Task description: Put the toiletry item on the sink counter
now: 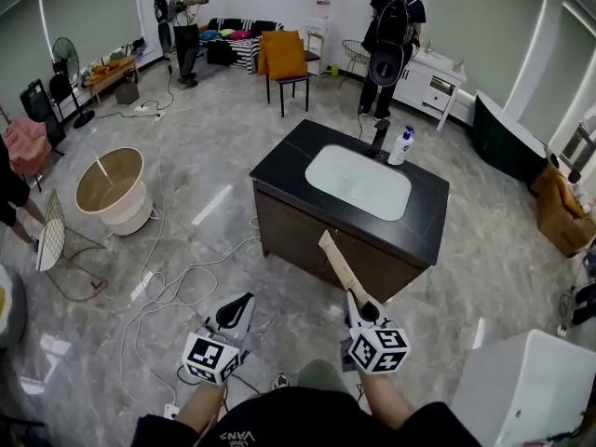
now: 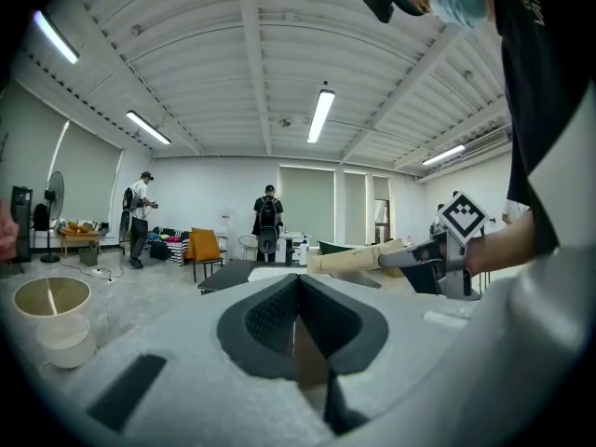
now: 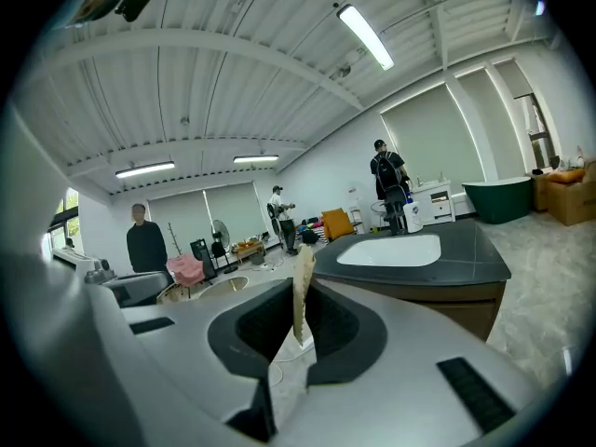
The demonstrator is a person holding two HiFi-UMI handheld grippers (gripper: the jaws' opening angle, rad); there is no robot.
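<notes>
On marble floor (image 1: pixel 214 156), dark sink counter (image 1: pixel 279 162)

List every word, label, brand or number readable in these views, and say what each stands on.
"VANS": on the person's black shirt, upside down at the bottom of the head view.
Dark print on the tan tube: too small to read.
Label on the pump bottle: too small to read.
Marker cubes: black-and-white patterns only, no letters.

Print on the beige tube (image 1: pixel 341 270) and on the pump bottle (image 1: pixel 401 145) at the far edge of the surface (image 1: pixel 279 168) is unreadably small.
</notes>
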